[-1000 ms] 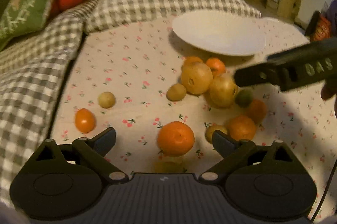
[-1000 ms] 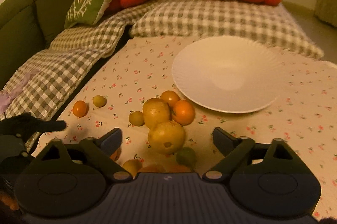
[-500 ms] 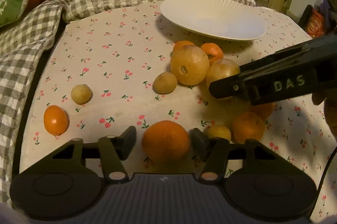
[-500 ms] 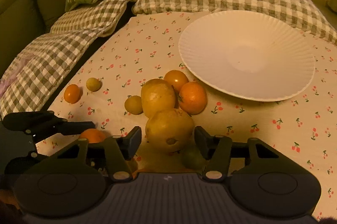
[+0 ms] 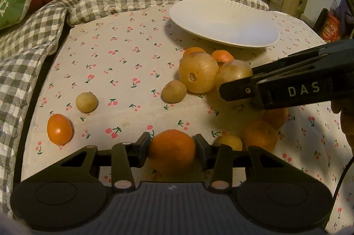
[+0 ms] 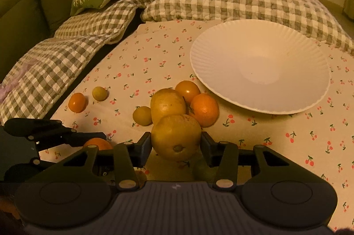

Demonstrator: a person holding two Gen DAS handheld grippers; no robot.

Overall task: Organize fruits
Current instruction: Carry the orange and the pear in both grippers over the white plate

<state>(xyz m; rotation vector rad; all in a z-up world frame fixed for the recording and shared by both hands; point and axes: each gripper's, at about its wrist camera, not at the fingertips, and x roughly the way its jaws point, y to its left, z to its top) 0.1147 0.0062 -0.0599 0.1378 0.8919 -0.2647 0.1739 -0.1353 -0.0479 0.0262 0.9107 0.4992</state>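
Grasp phase | left gripper (image 5: 172, 145) clamped on orange (image 5: 172, 150) | right gripper (image 6: 176, 143) clamped on yellow pear (image 6: 176, 136) | lift both straight up, then carry to white plate (image 6: 287, 106) near cloth's far edge

Worktop cloth (image 6: 137, 71) matt cotton, cherry print; plate (image 6: 221, 44) white, ribbed rim, dull sheen; orange (image 5: 172, 152) pebbled skin, matt; pear (image 6: 176, 137) smooth, faintly speckled; small tomato (image 5: 59, 129) glossy; left gripper (image 5: 172, 146) matt black plastic, metal pivot pins; checked quilt (image 6: 66, 58) soft, puckered.
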